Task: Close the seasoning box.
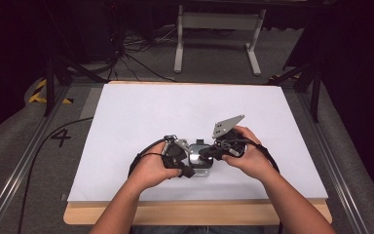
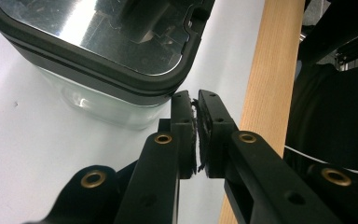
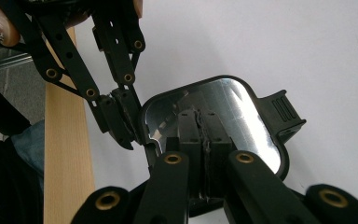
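High view: lower centre, the left gripper and right gripper meet at a clear rectangular container with a mirrored black-rimmed lid on the white table.

Left gripper view: jaws pressed together, empty, beside the lid's corner at upper left.

Right gripper view: jaws pressed together over the lid at centre; its latch tab appears down, so opening seems not yet done.

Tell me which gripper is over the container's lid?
The right gripper: its shut jaws sit above the mirrored lid. The left gripper, also shut, sits beside the container's corner instead.
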`<state>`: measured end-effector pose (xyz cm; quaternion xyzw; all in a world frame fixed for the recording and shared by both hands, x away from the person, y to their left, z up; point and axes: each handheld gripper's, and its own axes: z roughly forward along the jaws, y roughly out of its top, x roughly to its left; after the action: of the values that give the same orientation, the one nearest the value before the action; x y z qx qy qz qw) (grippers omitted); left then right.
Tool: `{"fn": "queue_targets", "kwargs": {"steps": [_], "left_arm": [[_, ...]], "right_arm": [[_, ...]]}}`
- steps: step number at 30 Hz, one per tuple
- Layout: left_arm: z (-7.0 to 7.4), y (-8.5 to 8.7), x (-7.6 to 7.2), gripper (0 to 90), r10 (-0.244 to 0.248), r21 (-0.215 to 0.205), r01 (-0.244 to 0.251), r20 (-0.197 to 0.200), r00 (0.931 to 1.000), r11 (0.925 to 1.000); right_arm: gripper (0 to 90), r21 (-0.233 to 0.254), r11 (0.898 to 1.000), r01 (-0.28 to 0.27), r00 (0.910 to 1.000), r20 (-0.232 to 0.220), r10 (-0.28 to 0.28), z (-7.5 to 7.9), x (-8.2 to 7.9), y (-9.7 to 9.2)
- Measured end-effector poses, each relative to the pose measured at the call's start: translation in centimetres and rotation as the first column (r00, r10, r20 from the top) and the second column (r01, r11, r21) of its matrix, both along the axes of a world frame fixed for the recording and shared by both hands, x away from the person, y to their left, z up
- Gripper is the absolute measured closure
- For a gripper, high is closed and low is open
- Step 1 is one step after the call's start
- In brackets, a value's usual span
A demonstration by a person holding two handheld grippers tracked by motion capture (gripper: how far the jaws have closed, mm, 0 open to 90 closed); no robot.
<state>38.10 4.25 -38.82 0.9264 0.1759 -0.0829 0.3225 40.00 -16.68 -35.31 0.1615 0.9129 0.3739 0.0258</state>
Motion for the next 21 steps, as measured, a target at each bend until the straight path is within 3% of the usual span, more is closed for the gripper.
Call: {"fn": "queue_targets", "kwargs": {"steps": [6,10,16,19,21], "left_arm": [[0.1,0.0,0.0,85.5,-0.004,-0.004,0.004,-0.003,1.0000,1.0000],[0.5,0.3,-0.1,82.6,0.006,-0.008,-0.006,-0.010,0.9999,0.9999],[1.6,2.6,-0.5,79.7,0.072,-0.058,-0.071,0.017,0.9973,0.9958],[2.2,4.2,-0.4,78.7,0.125,-0.080,-0.122,0.029,0.9917,0.9893],[2.5,5.4,-0.3,78.2,0.175,-0.093,-0.171,0.045,0.9835,0.9809]], "right_arm": [[88.0,-0.011,1.000,-0.002,1.0000,0.005,0.002,0.1,0.0,0.1],[84.9,0.019,1.000,0.001,0.9999,0.017,-0.002,0.9,-0.1,0.0],[71.3,0.094,0.994,0.050,0.9970,0.054,-0.056,3.2,-0.3,-1.4],[67.1,0.132,0.986,0.102,0.9913,0.069,-0.112,4.1,0.0,-2.8],[63.9,0.144,0.978,0.148,0.9834,0.083,-0.161,4.5,0.3,-4.1]]}}
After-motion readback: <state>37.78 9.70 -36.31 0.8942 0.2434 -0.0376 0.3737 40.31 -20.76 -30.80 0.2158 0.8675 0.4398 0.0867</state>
